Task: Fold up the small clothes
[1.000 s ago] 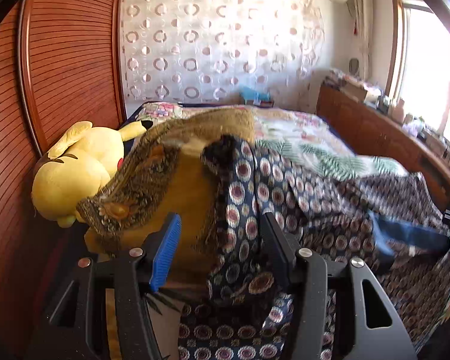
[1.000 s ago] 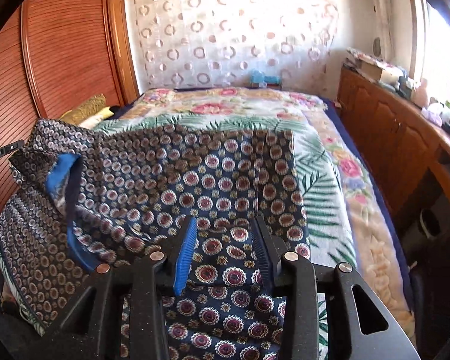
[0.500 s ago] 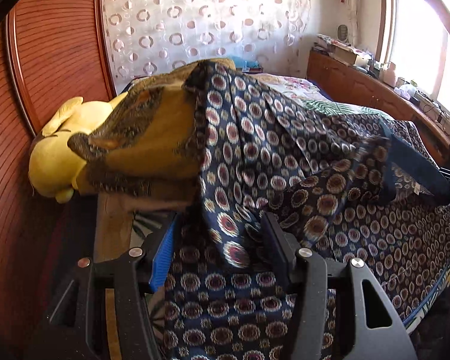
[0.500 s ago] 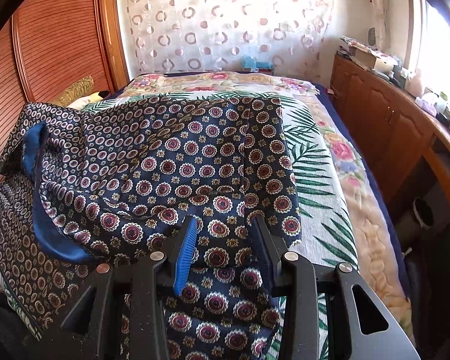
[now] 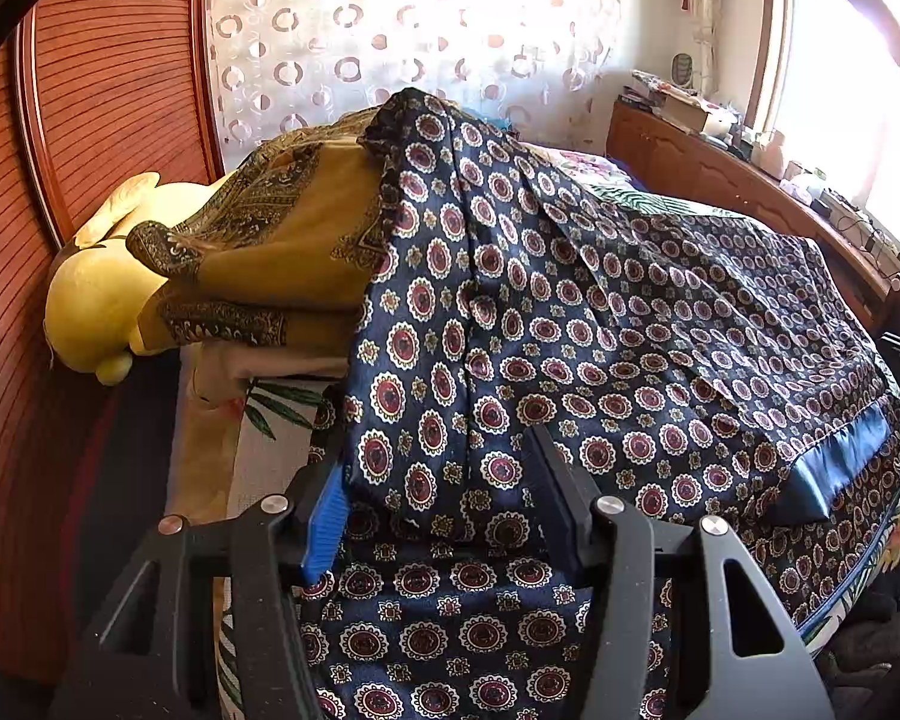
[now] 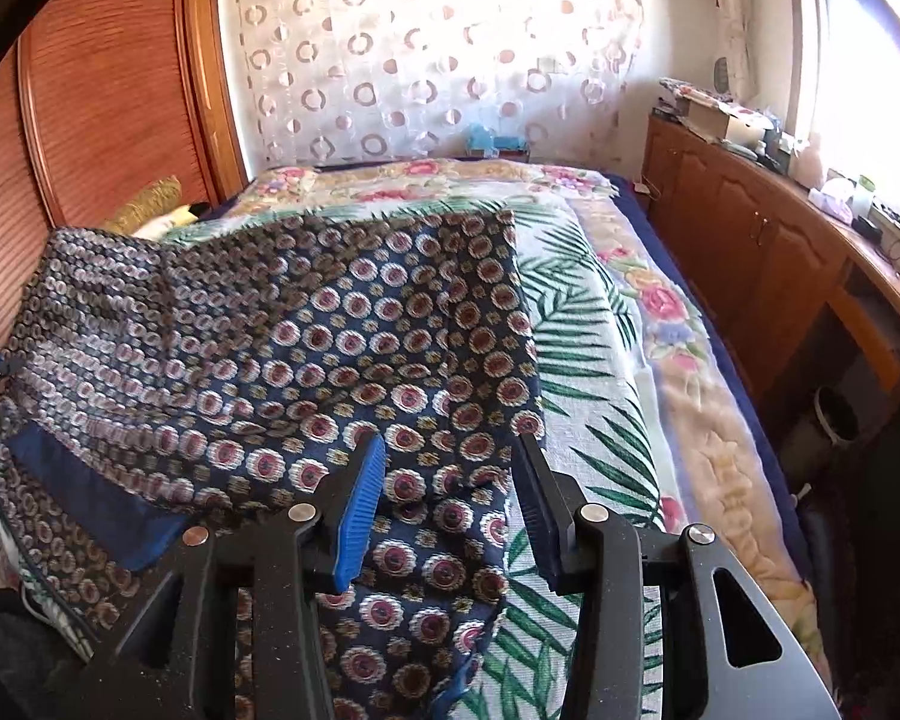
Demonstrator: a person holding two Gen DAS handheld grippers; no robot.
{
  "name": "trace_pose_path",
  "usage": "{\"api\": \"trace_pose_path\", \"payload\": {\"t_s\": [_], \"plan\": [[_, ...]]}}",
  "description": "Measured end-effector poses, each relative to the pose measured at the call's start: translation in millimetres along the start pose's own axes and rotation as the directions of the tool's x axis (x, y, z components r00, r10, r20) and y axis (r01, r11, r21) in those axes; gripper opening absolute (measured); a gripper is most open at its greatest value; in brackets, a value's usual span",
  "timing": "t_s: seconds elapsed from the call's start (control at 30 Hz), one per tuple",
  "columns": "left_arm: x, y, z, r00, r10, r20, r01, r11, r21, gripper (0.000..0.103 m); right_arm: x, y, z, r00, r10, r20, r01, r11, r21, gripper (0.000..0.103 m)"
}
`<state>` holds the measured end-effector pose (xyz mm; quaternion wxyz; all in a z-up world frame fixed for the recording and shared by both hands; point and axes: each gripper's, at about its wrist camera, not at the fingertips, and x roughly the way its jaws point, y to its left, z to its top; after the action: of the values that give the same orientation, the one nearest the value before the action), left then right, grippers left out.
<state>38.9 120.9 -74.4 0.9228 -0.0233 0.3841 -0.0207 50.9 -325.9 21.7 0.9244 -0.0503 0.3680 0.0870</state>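
A navy garment with red medallion print (image 5: 630, 330) (image 6: 330, 330) lies spread over the bed, folded on itself, with a plain blue hem band (image 5: 834, 462) showing. Its far left corner is draped up over a stack of ochre cloth. My left gripper (image 5: 438, 456) hangs low over the near left part. The fabric lies flat between its jaws, which are closing, and the pads do not visibly pinch it. My right gripper (image 6: 450, 447) is over the near right edge. Its jaws are opening, and the cloth lies slack between them.
Folded ochre patterned cloth (image 5: 294, 240) is stacked at the bed's left, with a yellow plush toy (image 5: 90, 300) beside it against the wooden wardrobe (image 5: 90, 90). The leaf-and-flower bedspread (image 6: 600, 360) shows on the right. A wooden cabinet (image 6: 750, 252) with clutter runs under the window.
The left gripper came down and in, and the lifted fabric now lies lower across the bed. The right gripper's jaws widened and the cloth between them went slack.
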Motion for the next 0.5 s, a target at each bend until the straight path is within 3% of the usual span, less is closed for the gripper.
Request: {"api": "trace_pose_path", "payload": {"t_s": [0.23,0.37,0.4,0.43,0.5], "plan": [[4.7,2.7,0.8,1.0,-0.015,-0.003,0.015,1.0,-0.01,0.039,26.6,-7.8,3.1,0.998,-0.006,-0.057,0.008,0.999,0.034,0.045],[6.6,1.7,1.5,1.0,-0.024,-0.003,0.024,1.0,-0.01,0.016,36.7,-11.6,10.9,0.998,0.015,-0.058,-0.012,0.999,0.046,0.045],[6.5,1.2,1.7,1.0,-0.025,0.001,0.025,1.0,-0.009,0.011,37.6,-12.1,12.1,0.999,0.023,-0.049,-0.021,0.999,0.048,0.031],[6.4,0.9,1.8,1.0,-0.027,0.004,0.027,1.0,-0.009,0.008,38.4,-10.6,14.2,0.998,0.039,-0.039,-0.037,0.998,0.042,0.009],[4.9,0.1,1.6,0.999,-0.034,0.016,0.034,0.999,-0.008,0.005,37.0,-7.9,15.1,0.998,0.052,-0.023,-0.051,0.998,0.027,0.005]]}}
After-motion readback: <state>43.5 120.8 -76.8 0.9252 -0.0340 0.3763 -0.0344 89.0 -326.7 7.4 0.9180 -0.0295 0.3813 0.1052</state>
